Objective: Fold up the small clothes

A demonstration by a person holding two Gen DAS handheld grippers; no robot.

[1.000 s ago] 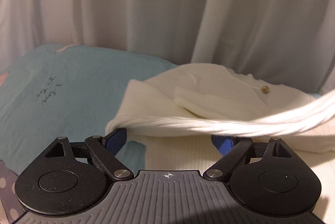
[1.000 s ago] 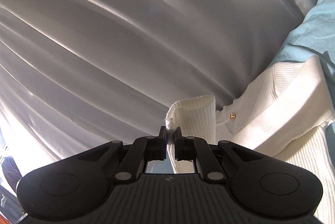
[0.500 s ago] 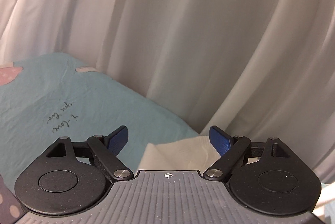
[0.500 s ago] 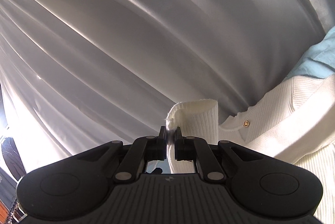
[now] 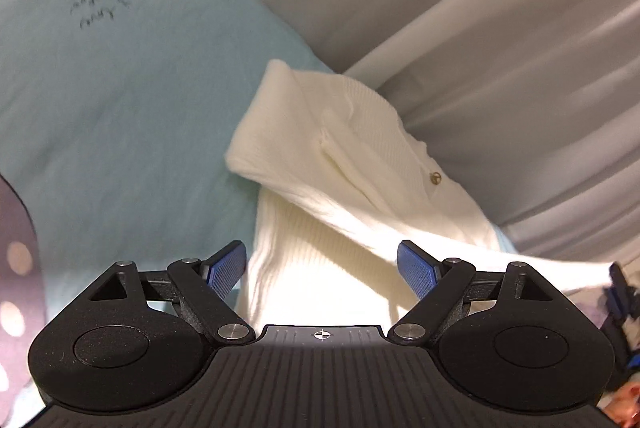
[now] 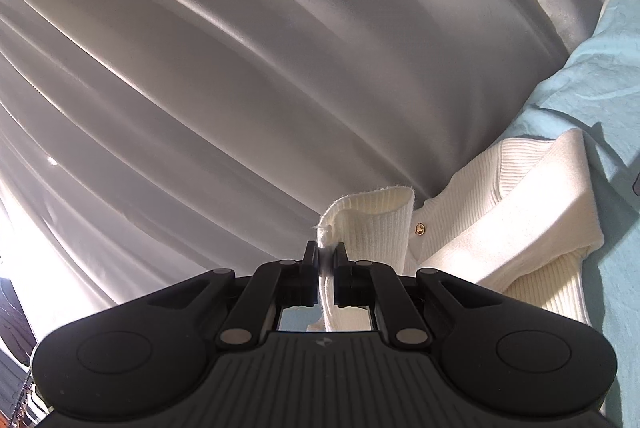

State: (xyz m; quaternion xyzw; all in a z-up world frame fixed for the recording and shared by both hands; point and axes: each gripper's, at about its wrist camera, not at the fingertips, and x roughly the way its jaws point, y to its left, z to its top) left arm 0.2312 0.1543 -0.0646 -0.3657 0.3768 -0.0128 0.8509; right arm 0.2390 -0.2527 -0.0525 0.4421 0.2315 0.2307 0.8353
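A cream ribbed knit cardigan lies on a pale blue sheet, just beside a white curtain. One gold button shows near its placket, and part of the knit is folded over the body. The right gripper is clenched on a ribbed cuff, holding that sleeve lifted off the sheet. The left gripper hovers over the knit, its jaws closing but wide apart, the blue pads touching nothing. The cardigan's lower part is hidden behind the gripper bodies, and dark writing on the sheet is probably script, too blurred to read.
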